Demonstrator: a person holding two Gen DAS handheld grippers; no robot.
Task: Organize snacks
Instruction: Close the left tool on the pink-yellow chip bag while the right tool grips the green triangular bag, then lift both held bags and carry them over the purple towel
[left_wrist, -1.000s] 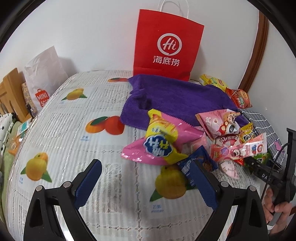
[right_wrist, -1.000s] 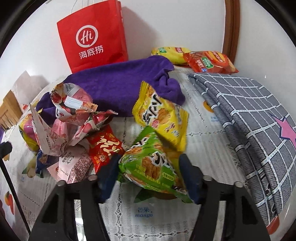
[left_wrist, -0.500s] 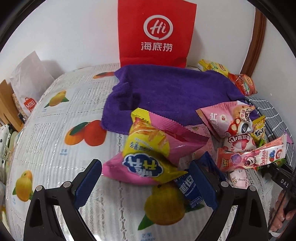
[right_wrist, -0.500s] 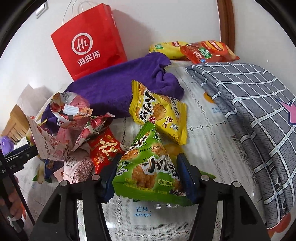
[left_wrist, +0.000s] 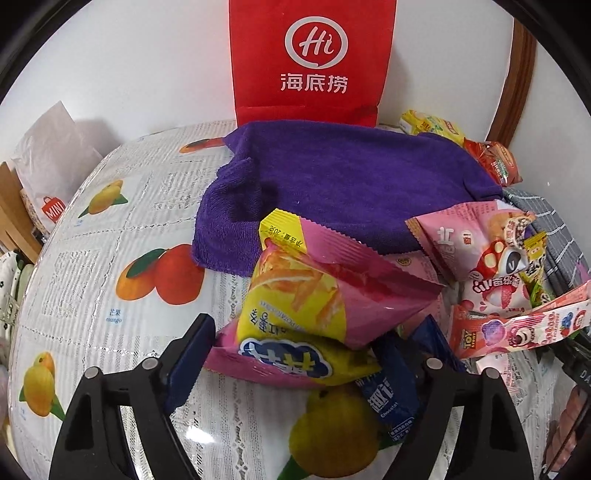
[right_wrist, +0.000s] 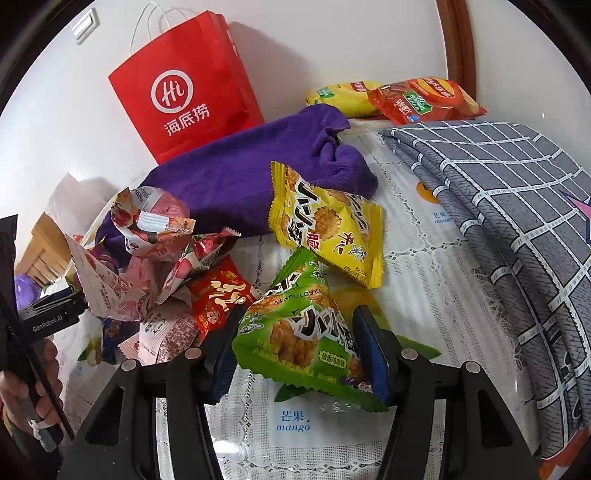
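A purple towel (left_wrist: 354, 184) lies in front of a red paper bag (left_wrist: 310, 59) at the wall, with a heap of pink packets (left_wrist: 491, 266) crowding the surface (left_wrist: 92, 258) just right of the left claw (left_wrist: 299, 365). That claw sits low, spread wide around a pink-and-yellow snack bag (left_wrist: 314, 306), its right side by a dark blue chocolate packet (left_wrist: 391, 395). The right claw (right_wrist: 303, 350), low and level, is clenched on a green snack bag (right_wrist: 299, 332), with a yellow snack bag (right_wrist: 325, 229) just beyond.

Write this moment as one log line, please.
left hand-held gripper: open around pink-and-yellow foil snack bag | right hand-held gripper: shut on green foil snack bag
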